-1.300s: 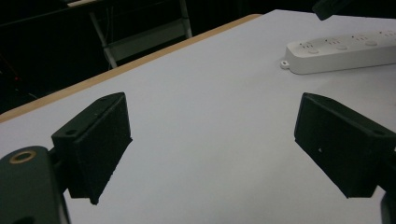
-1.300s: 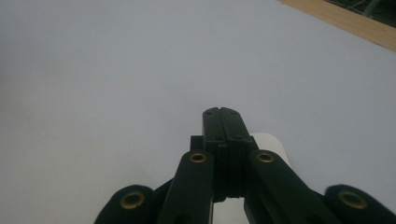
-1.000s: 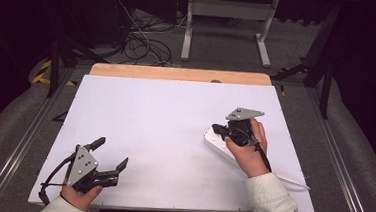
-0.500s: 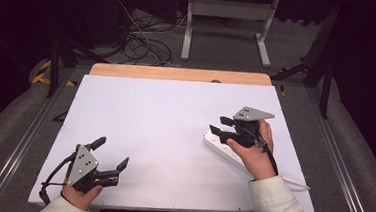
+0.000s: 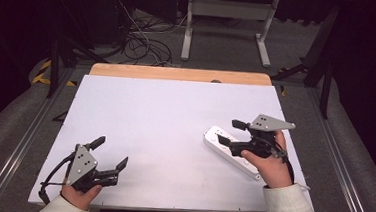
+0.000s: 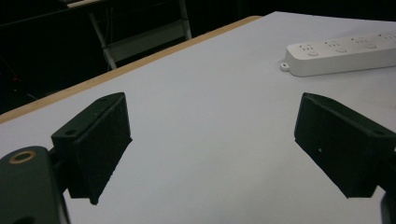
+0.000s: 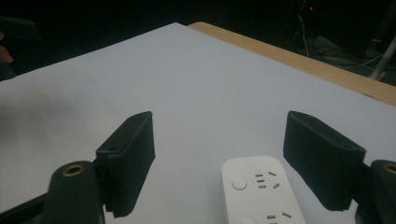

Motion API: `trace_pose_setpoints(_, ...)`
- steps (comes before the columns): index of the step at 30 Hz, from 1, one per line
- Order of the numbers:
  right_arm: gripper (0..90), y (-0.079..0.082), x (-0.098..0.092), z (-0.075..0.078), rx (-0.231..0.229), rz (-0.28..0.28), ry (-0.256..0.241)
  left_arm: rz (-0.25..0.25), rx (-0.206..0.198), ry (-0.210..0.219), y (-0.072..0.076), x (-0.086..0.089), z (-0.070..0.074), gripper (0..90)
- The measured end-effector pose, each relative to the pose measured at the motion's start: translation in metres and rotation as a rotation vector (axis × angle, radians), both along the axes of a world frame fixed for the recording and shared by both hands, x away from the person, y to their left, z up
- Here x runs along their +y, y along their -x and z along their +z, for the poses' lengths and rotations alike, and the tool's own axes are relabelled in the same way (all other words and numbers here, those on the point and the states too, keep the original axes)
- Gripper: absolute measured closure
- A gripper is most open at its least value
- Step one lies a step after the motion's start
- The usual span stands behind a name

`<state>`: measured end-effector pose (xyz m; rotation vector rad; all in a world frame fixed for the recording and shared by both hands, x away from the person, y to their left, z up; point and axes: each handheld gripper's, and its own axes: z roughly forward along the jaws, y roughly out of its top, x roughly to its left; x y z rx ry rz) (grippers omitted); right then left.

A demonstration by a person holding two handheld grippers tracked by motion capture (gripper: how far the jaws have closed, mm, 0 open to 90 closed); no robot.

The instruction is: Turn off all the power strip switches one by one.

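A white power strip lies at an angle on the right part of the white tabletop. My right gripper hovers over the strip's near half, open, one jaw on each side of it and nothing gripped. In the right gripper view the strip's end with its button and sockets sits low between the spread jaws of the right gripper. My left gripper rests open near the front left corner. The left gripper points across bare table, with the power strip far off at the upper right.
A wooden strip runs along the table's far edge. Beyond it are tangled floor cables and a metal stand. Metal rails flank both sides of the table. The strip's white cord trails by the right sleeve.
My right gripper has drawn back to the right along the power strip, which has stayed put. The left gripper has not moved.
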<state>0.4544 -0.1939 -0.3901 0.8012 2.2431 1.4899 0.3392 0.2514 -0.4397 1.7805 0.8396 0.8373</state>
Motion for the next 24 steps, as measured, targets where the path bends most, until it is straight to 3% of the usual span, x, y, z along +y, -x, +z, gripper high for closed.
trace_pose_setpoints(15,19.7,0.027,-0.040,-0.023,-0.053,-0.031,-0.035,0.007,0.006,-0.006,0.000,0.003,0.000,11.2)
trace_pose_setpoints(24,20.1,0.038,-0.054,-0.047,0.001,-0.055,-0.025,0.014,0.021,-0.001,0.001,0.006,-0.002,11.1)
